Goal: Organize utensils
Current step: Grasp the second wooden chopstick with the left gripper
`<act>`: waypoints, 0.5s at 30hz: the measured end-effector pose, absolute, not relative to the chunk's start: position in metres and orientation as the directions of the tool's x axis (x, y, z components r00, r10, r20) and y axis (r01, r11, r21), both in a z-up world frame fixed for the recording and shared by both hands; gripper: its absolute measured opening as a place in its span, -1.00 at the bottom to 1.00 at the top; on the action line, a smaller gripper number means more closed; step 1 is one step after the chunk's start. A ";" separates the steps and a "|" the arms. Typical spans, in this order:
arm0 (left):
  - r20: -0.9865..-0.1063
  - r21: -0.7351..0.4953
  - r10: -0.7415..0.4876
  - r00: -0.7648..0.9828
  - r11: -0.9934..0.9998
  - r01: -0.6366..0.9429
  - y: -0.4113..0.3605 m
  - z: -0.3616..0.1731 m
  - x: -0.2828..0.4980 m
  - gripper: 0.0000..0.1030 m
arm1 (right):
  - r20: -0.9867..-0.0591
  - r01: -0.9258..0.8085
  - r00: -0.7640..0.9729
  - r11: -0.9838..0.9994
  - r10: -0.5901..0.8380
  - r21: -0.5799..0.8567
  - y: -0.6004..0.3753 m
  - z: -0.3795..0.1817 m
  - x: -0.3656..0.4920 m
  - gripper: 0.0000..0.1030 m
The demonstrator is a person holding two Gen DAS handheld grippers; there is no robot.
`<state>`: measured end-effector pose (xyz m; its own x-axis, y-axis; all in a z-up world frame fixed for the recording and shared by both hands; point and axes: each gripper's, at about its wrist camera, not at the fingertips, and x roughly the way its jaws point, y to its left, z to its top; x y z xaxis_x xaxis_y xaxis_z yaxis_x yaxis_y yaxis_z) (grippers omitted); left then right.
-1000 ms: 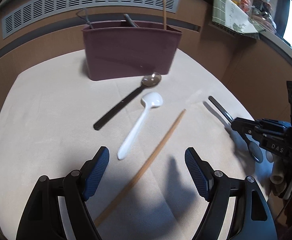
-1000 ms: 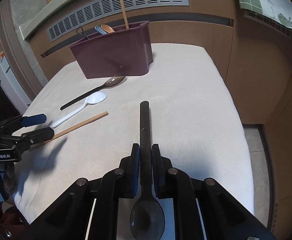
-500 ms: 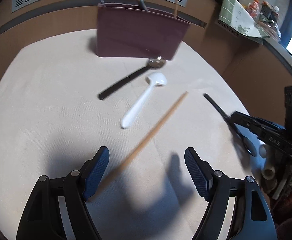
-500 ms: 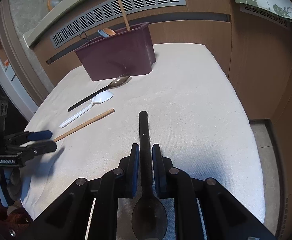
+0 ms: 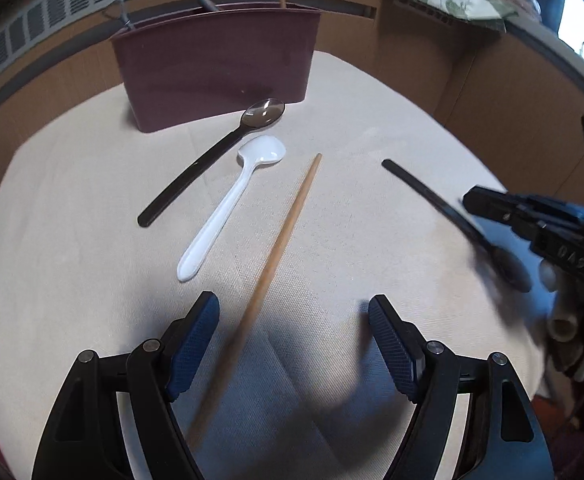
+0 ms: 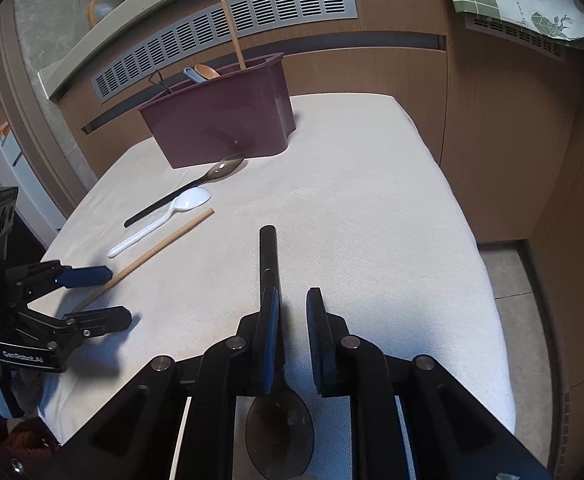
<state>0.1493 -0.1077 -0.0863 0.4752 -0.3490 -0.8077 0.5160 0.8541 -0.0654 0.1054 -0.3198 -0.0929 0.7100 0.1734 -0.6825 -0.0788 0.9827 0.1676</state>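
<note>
On a cloth-covered bench (image 6: 372, 200), left tongs (image 5: 292, 340) gape astride a wooden chopstick (image 5: 288, 224) (ready to pinch), while right tongs (image 6: 292, 332) are opening off a dark spoon (image 6: 270, 264).

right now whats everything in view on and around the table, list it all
utensil caddy: 1, maroon, far side of the cloth, several utensils standing in it
dark spoons: 2, one lying before the caddy, one between the right gripper's jaws
white spoon: 1, beside the dark spoon
wooden chopstick: 1 loose, tan, running toward the left gripper
tablecloth: 1, off-white
vent grille: 1, grey, behind the table
left gripper: black, blue pads, open above the chopstick
right gripper: jaws opening, spoon between them
</note>
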 end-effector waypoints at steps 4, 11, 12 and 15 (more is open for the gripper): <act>-0.812 -0.051 -0.332 0.481 0.859 0.509 -0.112 -0.086 0.154 0.46 | -0.679 -0.076 0.713 0.982 0.174 0.173 -0.322 -0.094 0.104 -0.72; -0.801 -0.060 -0.363 0.475 0.839 0.540 -0.125 -0.081 0.182 -0.23 | -0.679 -0.078 0.713 0.982 0.174 0.171 -0.322 -0.094 0.104 -0.72; -0.802 -0.046 -0.361 0.476 0.832 0.553 -0.129 -0.081 0.185 -0.29 | -0.681 -0.077 0.712 0.982 0.174 0.170 -0.322 -0.094 0.105 -0.72; -0.808 -0.014 -0.366 0.462 0.796 0.605 -0.143 -0.079 0.193 -0.57 | -0.685 -0.073 0.708 0.983 0.169 0.167 -0.321 -0.095 0.105 -0.72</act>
<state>0.1928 -0.1430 -0.0787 0.4623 -0.3659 -0.8077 0.6054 0.7958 -0.0140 0.1047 -0.3212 -0.0954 0.7084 0.1692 -0.6852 -0.0735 0.9832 0.1668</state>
